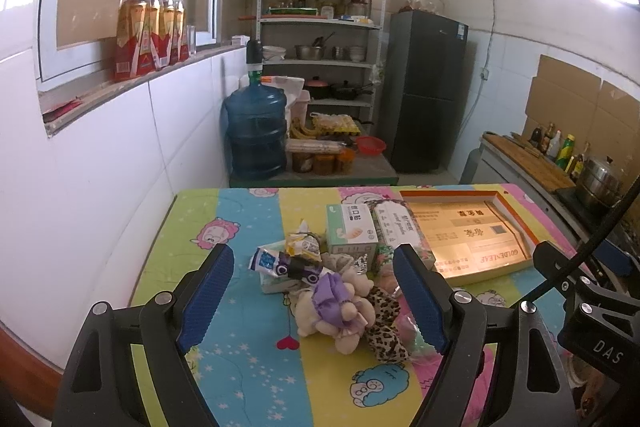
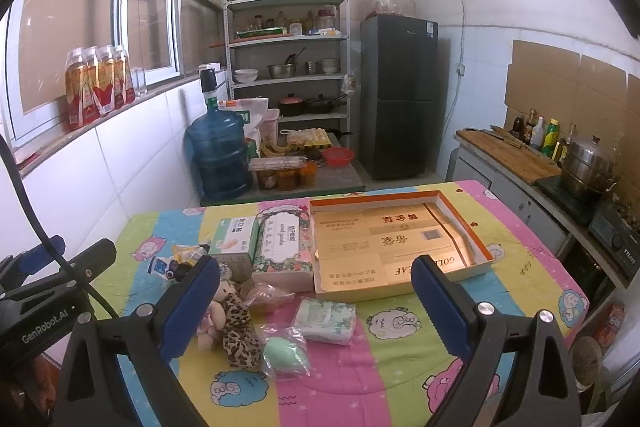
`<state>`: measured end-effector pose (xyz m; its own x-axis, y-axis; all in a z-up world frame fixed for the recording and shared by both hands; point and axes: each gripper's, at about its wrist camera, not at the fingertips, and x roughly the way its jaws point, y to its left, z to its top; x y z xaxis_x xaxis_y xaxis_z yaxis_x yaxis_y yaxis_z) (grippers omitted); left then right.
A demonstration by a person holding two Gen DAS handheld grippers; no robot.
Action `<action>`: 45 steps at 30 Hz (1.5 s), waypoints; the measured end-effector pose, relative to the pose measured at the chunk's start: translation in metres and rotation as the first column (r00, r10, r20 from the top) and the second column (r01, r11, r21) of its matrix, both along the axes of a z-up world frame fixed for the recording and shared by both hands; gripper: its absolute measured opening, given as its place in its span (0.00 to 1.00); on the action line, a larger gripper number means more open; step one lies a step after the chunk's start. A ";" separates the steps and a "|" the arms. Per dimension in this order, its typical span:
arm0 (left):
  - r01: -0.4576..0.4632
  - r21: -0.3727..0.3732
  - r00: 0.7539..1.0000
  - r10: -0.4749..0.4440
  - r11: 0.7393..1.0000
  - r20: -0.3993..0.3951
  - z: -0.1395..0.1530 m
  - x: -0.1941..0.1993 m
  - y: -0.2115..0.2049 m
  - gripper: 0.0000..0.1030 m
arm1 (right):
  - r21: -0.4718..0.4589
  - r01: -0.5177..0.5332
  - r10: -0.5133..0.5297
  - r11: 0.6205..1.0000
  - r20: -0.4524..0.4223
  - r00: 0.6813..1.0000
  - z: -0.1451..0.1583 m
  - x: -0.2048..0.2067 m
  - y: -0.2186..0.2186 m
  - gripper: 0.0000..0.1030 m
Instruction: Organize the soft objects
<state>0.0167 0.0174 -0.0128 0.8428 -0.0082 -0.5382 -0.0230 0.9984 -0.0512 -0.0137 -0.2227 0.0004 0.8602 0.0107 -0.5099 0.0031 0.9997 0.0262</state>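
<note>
While both of my hand-held grippers hang above the near edge of the table (image 2: 400,379), nothing has been sorted yet, as far as I can judge. My left hand-held gripper (image 1: 316,291) stands wide apart and empty, aimed at the cream plush bear with a purple bow (image 1: 336,311); my right hand-held gripper (image 2: 316,303) is equally spread and holds nothing.

The shallow orange-rimmed cardboard box lid (image 2: 400,247) lies bare on the far right of the table, and I take it as the likely place for the soft things. They all lie outside it in a loose heap to its left: the bear, a leopard-print fabric piece (image 2: 238,331) touching it, a mint-green sponge in a clear bag (image 2: 282,351), a flat pack of pale green tissues (image 2: 326,319), a floral soft tissue pack (image 2: 284,247) just beside the lid, and a white-and-green carton (image 2: 234,243) next to that. Some crinkled snack wrappers (image 1: 296,255) sit behind the bear; I cannot tell exactly what they hold. So the whole job is left.

A striped cartoon-sheep cloth (image 2: 440,347) in pink, yellow, green and blue covers the table. Beyond it the kitchen shows a blue water jug (image 2: 220,151), a metal shelf rack of pots and bowls (image 2: 288,67), a dark fridge (image 2: 396,99) and bottled drinks (image 2: 96,87) on the windowsill.
</note>
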 end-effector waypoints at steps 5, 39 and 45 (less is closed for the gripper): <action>0.000 -0.002 1.000 0.000 1.000 -0.004 -0.001 0.001 0.001 0.80 | 0.001 -0.004 0.004 1.000 -0.004 1.000 -0.001 0.001 0.001 0.94; -0.013 -0.025 0.999 0.011 1.000 -0.053 -0.022 0.026 -0.003 0.80 | 0.004 -0.061 0.061 0.998 -0.099 0.993 -0.030 0.024 -0.008 0.94; 0.023 -0.023 0.998 -0.024 0.999 -0.055 -0.044 0.027 0.003 0.80 | 0.017 -0.152 0.152 0.988 -0.196 0.969 -0.061 0.034 -0.003 0.92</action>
